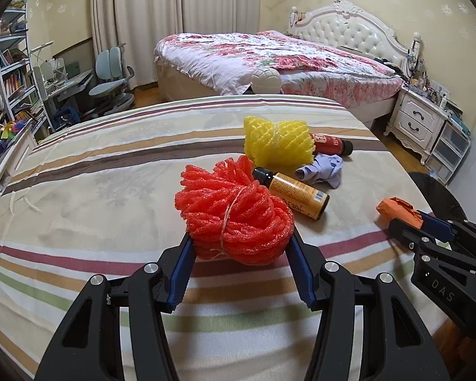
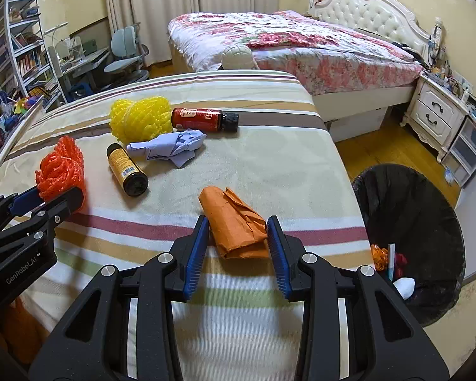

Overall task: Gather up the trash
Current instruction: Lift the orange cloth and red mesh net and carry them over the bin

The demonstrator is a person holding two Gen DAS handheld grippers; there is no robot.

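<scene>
My left gripper is shut on a red foam-net bundle resting on the striped table; the bundle also shows in the right wrist view. My right gripper has its pads against a crumpled orange paper, also seen in the left wrist view. A yellow foam-net bundle, a red bottle, a yellow-labelled bottle and a crumpled blue-purple cloth lie farther back.
A black trash bin with some scraps inside stands on the floor right of the table. Behind are a floral bed, a white nightstand, a desk with chair and bookshelves.
</scene>
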